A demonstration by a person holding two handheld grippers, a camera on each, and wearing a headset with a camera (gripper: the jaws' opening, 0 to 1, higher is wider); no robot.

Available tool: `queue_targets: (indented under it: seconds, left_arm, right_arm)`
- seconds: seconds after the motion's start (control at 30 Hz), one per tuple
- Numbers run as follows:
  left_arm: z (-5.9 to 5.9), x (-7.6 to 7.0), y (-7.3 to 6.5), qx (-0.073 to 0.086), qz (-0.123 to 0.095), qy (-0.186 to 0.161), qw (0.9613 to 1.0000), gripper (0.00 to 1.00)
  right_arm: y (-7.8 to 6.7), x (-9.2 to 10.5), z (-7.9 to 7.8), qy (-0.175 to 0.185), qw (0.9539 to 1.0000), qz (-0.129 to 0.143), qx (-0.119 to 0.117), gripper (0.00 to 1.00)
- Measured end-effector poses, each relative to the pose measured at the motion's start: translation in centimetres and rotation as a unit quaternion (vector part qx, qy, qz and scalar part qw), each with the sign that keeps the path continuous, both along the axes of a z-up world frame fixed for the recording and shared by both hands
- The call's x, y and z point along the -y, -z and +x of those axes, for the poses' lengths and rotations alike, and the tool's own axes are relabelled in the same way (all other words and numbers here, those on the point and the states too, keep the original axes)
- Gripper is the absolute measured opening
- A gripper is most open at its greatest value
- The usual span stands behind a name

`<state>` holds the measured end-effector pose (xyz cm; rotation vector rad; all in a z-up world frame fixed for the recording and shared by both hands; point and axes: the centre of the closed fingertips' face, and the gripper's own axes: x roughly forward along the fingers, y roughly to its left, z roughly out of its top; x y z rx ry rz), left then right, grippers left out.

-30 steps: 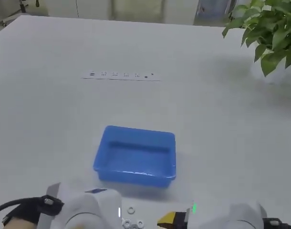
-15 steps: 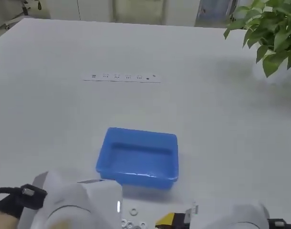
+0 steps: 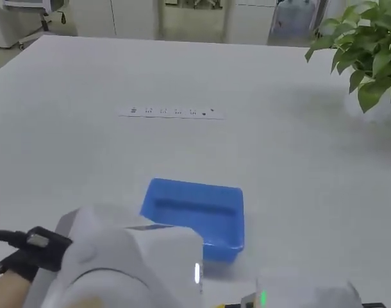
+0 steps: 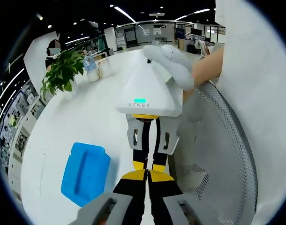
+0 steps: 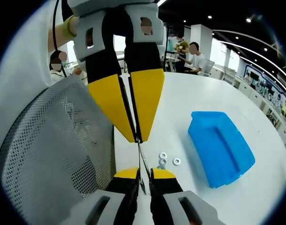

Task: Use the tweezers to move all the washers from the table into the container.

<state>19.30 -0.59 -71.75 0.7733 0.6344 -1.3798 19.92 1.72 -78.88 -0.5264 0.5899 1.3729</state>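
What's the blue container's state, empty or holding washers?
Empty: the container's floor is bare blue, and washers lie on the table outside it.

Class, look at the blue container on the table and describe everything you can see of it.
The blue container is a shallow, open-topped rectangular tray with rounded corners and a thin rim, seemingly plastic. It sits flat on the white table, with nothing else touching it. Its inside looks empty; the washers lie on the table beside it, apart from it.
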Motion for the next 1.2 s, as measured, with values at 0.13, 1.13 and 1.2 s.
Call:
queue_targets:
  seconds: [0.13,1.13,1.2]
  left_arm:
    - [0.3,-0.4,-0.1,0.008,0.01,-0.002,0.9999,0.0]
    - [2.3,-1.3,-0.2,0.007,0.037,-0.007,0.9993,0.0]
    - [2.3,-1.3,-0.2,0.006,0.04,-0.004,0.9992,0.0]
  right_arm:
    - [-0.3,-0.7,0.5,0.003,0.9999,0.017,-0.003,0.05]
    - [-0.7,-2.8,2.3,0.015,0.9975,0.065,-0.023,0.06]
    - [-0.7,-2.9,2.3,0.016,0.9974,0.066,-0.025,0.06]
